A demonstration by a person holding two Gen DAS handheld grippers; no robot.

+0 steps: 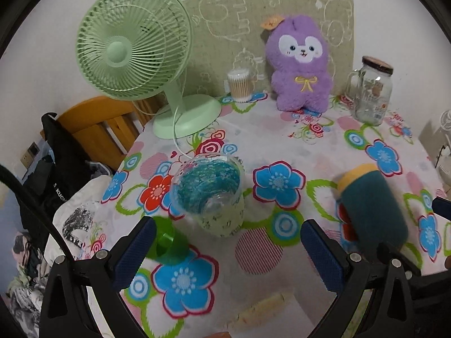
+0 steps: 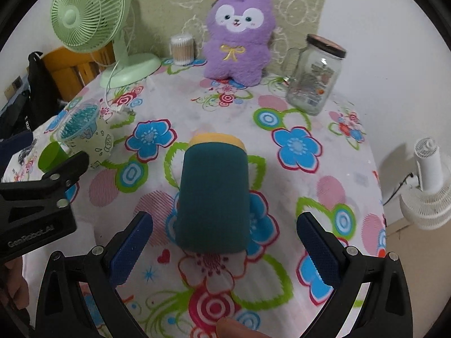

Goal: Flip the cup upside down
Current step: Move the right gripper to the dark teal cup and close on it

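Sitting rim-down already, the teal cup (image 2: 212,197) looks flipped; right gripper (image 2: 224,249) jaws gape wide around it, gripping nothing, left gripper (image 1: 228,249) likewise empty.

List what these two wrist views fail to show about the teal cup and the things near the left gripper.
- Teal cup: right wrist view shows only its outer wall and yellow end; the inside is hidden. Left wrist view: motion-blurred.
- Green cup: left wrist view, partly behind a blue finger pad; its contents cannot be seen.
- Clear cup: what the teal pattern inside it is remains unclear.
- Jar: label print too small to read.
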